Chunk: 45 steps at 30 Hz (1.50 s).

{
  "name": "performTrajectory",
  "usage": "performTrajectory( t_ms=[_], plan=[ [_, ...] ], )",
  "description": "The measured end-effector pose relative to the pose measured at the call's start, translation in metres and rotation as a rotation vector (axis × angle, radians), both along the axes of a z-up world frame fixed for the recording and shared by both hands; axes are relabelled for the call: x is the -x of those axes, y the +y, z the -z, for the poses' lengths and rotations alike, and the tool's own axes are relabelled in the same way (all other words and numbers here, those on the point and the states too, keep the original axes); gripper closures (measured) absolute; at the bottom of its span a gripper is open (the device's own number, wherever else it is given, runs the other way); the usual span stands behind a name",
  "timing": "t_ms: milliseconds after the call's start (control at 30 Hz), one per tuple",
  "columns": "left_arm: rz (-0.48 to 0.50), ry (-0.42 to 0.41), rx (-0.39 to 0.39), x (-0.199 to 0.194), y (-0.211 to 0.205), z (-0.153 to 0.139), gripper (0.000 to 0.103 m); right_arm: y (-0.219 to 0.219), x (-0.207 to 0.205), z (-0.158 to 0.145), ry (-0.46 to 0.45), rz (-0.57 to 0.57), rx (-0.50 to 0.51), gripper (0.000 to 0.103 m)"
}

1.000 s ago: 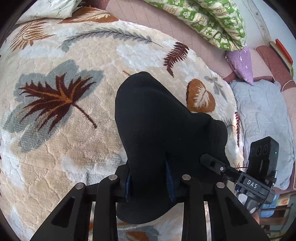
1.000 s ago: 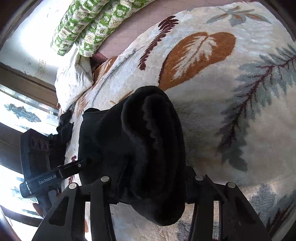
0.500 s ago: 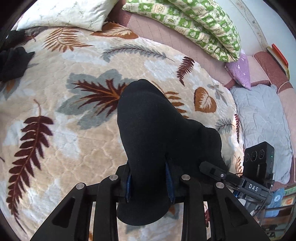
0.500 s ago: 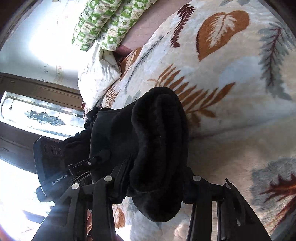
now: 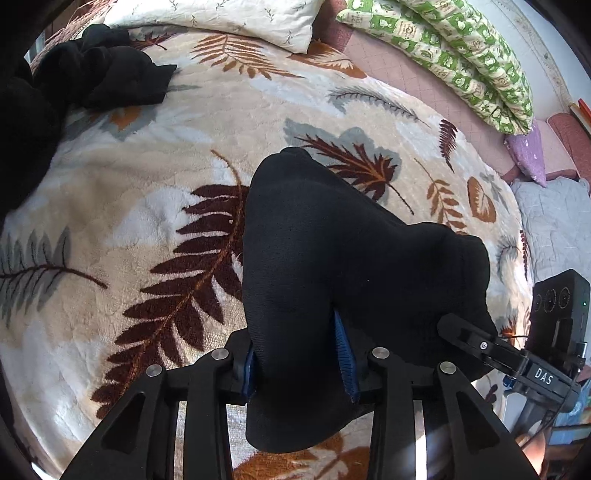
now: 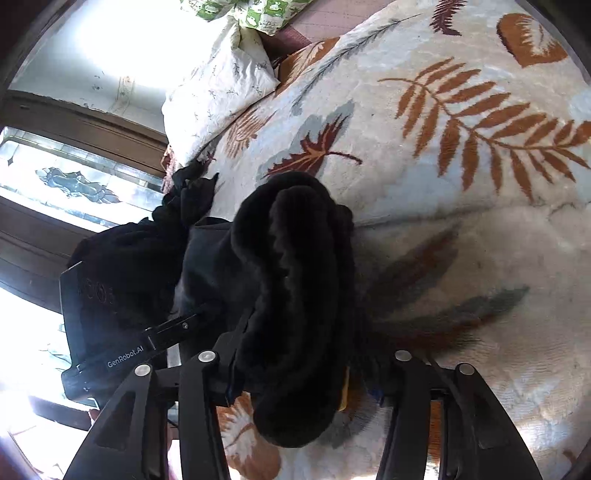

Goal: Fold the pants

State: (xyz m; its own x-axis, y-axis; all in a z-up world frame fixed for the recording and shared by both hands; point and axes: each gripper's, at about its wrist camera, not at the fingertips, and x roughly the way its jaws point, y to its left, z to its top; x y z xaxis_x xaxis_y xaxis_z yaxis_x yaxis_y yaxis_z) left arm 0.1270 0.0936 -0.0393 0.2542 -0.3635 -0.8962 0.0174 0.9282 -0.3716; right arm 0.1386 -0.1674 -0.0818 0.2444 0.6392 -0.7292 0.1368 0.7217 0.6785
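The black pants (image 5: 332,251) are bunched into a thick folded bundle that hangs between both grippers above the leaf-print blanket (image 5: 147,184). My left gripper (image 5: 297,362) has its jaws opening; the cloth still fills the gap and touches both blue pads (image 5: 343,350). In the right wrist view the fleecy roll of the pants (image 6: 291,258) drapes over my right gripper (image 6: 301,384). Its jaws are opening too, and a gap shows between the cloth and the right-hand pad (image 6: 375,391). The cloth hides both grippers' fingertips.
A heap of other black clothes (image 5: 92,70) lies at the blanket's far left. A white pillow (image 5: 229,18), a green patterned quilt (image 5: 461,48), a purple cushion (image 5: 528,155) and a grey quilt (image 5: 554,221) ring the bed. A window (image 6: 55,177) is on the left.
Both grippers have carried the bundle across the blanket, bringing the black heap and the white pillow into view. Both pairs of jaws stand wider, and the right one has come off the cloth on one side.
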Motion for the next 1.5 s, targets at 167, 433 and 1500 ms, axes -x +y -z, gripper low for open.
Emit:
performTrajectory(
  t_ms=[167,433,1500],
  plan=[
    [-0.006,-0.033,-0.04,0.008,0.002,-0.005,0.044,-0.039,0.015,0.003,0.012,0.124,-0.042,0.034],
    [-0.052,-0.233,-0.115,0.036,0.023,-0.065,0.038,-0.033,0.025,-0.079,-0.266,0.098,0.15,0.03],
    [-0.075,-0.015,-0.105,-0.034,0.004,0.014,0.02,-0.01,0.016,-0.055,-0.306,0.107,0.232,0.032]
  ],
)
